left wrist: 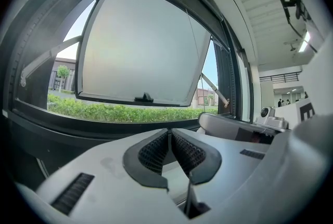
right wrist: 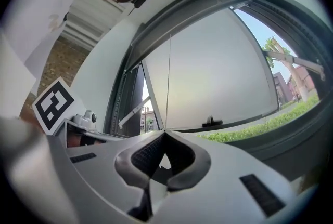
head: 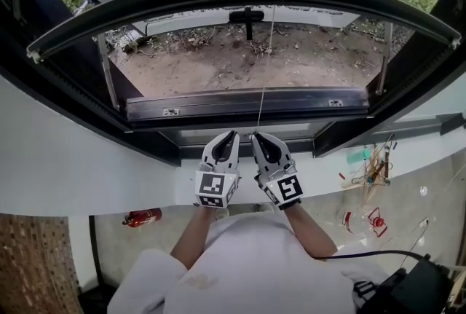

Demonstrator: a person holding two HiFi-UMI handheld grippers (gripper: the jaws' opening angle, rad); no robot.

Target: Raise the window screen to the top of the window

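Observation:
A thin white pull cord [head: 263,72] runs down across the window opening to my right gripper [head: 256,136], which is shut on it; in the right gripper view the cord [right wrist: 168,82] rises straight from the closed tips of that gripper [right wrist: 164,133]. Close beside it on the left, my left gripper [head: 232,135] has its tips [left wrist: 170,132] pressed together with nothing seen between them. A dark crossbar [head: 247,105] with two small clips spans the bottom of the opening just beyond both grippers. The frosted sash [left wrist: 140,46] with its black handle [head: 246,15] is swung outward.
The black window frame [head: 65,79] surrounds the opening, with metal stay arms [head: 108,72] at both sides. A green hedge [left wrist: 119,112] lies outside. On the floor are a red extinguisher [head: 142,217], clutter [head: 371,174] at the right and a black device [head: 415,283].

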